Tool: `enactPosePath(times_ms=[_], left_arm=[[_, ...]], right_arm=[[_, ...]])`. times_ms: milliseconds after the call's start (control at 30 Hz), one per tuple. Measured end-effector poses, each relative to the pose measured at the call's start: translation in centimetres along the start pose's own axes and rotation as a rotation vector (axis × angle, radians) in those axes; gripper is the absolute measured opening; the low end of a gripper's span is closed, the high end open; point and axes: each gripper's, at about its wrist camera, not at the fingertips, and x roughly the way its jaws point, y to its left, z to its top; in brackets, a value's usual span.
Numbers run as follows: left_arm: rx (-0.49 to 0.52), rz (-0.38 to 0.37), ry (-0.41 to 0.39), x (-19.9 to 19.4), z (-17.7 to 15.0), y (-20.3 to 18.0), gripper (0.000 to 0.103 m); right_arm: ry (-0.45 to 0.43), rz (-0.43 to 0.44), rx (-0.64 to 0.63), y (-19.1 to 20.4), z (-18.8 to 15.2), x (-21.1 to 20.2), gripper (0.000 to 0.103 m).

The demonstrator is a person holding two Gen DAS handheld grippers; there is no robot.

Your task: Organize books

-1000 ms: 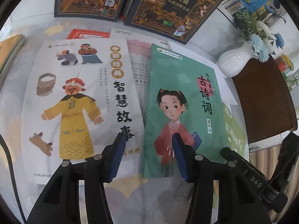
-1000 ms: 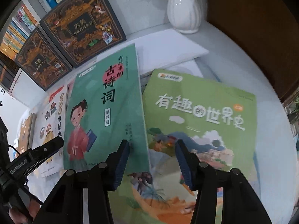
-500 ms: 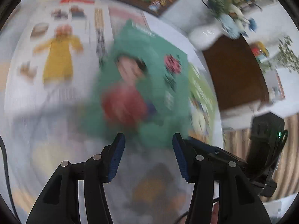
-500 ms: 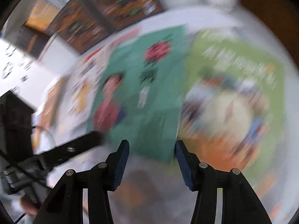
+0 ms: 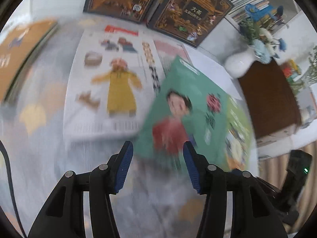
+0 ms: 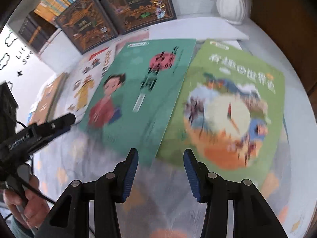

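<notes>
Now pulled back from the books, with more bare tablecloth (image 5: 39,158) showing in front than a second ago. Leftmost, an orange book (image 5: 21,53) newly in the left view, at the table's edge. Next, the white book (image 5: 111,91) with the yellow-robed figure, flat, farther from the left gripper (image 5: 156,166) than before. Then the teal book (image 6: 138,99) with the girl, flat as before but now seen slanted, its near corner just ahead of both grippers, its right edge over the green book (image 6: 233,107). Left gripper's fingers (image 5: 123,168) apart, gripping nothing, opening much as before. Right gripper (image 6: 160,175) likewise empty; jaws have just been closing a little, nothing between them, fingers (image 6: 190,175) clear of the books. Behind, two dark ornate books (image 6: 111,13) propped upright and a white vase (image 6: 230,2) at far right, unmoved. At lower left of the right view, a hand (image 6: 25,208) around the left gripper's handle.
</notes>
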Motion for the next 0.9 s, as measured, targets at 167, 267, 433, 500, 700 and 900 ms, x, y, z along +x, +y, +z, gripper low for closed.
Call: enactPosePath(times_ms=[167,267,433,500,700,900], left_arm=[[0.034,0.085,0.023,3.2,2.2,-0.6,0.049],[0.045,0.016,0.050,3.7,1.9,-1.0,0.052],[0.087,-0.014,0.099,2.9,-0.5,-1.7,0.053],[0.065,-0.037,0.110,2.3,-2.0,-1.4,0.053],[-0.030,-0.099,0.142,-0.9,-9.2,1.1,0.053],[-0.128,-0.152,0.149,-3.7,-15.3,3.0,0.050]], right_arm=[[-0.048,-0.085,0.024,0.3,2.2,2.0,0.047],[-0.033,-0.029,-0.020,1.0,2.8,2.4,0.048],[-0.014,-0.020,-0.046,1.4,1.8,2.2,0.054],[0.010,0.000,-0.048,1.3,1.0,1.7,0.054],[0.096,0.055,-0.165,3.0,-4.3,-0.3,0.054],[0.142,0.081,-0.202,2.4,-9.4,-1.1,0.053]])
